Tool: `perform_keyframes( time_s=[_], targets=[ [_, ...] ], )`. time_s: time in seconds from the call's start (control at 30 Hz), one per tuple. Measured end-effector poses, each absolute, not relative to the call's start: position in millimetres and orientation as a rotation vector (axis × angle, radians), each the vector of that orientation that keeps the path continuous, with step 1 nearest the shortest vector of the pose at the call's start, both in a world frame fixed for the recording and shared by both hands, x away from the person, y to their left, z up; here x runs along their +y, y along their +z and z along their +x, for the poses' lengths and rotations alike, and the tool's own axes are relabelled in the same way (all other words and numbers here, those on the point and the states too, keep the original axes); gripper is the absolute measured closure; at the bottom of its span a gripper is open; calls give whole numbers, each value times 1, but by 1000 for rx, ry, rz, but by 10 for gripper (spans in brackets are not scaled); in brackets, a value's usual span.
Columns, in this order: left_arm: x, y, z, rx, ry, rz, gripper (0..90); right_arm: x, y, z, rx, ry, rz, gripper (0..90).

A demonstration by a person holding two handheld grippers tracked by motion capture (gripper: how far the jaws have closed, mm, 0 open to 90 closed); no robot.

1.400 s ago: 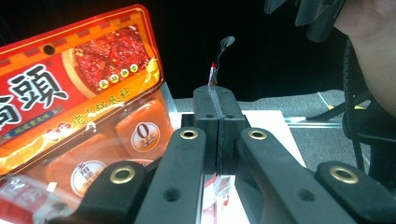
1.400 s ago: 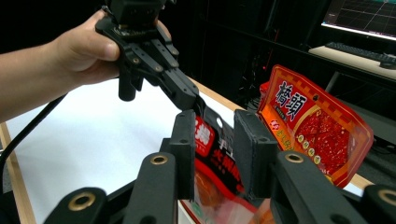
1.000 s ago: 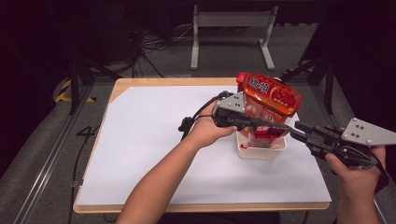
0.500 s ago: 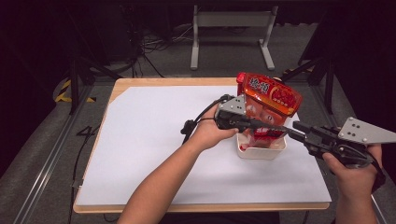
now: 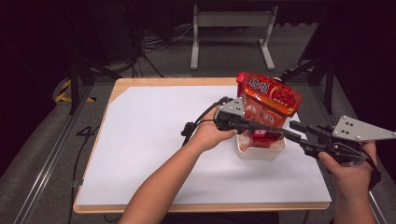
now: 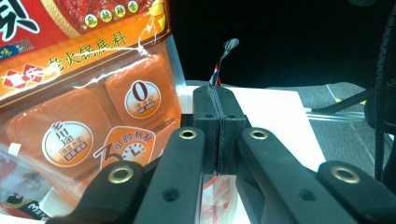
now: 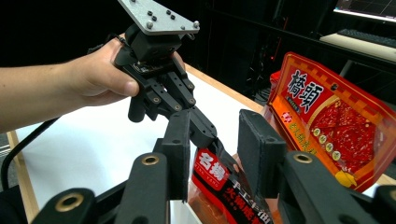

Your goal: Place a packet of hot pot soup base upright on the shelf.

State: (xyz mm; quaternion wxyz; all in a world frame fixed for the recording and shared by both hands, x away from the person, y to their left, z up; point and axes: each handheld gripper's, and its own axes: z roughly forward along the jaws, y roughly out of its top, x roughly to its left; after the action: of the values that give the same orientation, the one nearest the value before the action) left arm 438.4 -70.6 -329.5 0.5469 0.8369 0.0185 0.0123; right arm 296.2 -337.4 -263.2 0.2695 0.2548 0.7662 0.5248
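A white tub [image 5: 259,152] stands on the white sheet at the right and holds red sauce packets. A large red and orange pouch [image 5: 273,97] [image 6: 88,98] [image 7: 329,116] stands up out of it, leaning back. My left gripper [image 5: 275,132] [image 6: 217,122] [image 7: 211,138] is shut on the top edge of a small red packet [image 5: 266,136] [image 7: 219,184]; a thin strip of foil [image 6: 226,48] pokes out past its jaws. My right gripper [image 5: 299,134] [image 7: 215,156] is open, its jaws on either side of that same small packet just below the left gripper's tips.
The white sheet [image 5: 154,135] covers a wooden table [image 5: 116,88], bare on its left and front. A metal stand [image 5: 231,32] and cables lie on the dark floor behind. The table's right edge is close to my right hand [image 5: 348,175].
My right gripper has crept slightly left toward the tub and the small packet. The left gripper and the pouches have barely moved.
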Motion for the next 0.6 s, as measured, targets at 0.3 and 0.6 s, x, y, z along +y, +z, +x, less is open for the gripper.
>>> perform_keyframes(
  time_s=[0.3, 0.6],
  targets=[
    [-66, -330, 442, 107, -26, 1913, 635, -336, -265, 299, 2072, 1412, 694, 638],
    [-62, -326, 435, 120, 11, 1910, 455, -333, -267, 302, 2081, 1412, 694, 631]
  ],
)
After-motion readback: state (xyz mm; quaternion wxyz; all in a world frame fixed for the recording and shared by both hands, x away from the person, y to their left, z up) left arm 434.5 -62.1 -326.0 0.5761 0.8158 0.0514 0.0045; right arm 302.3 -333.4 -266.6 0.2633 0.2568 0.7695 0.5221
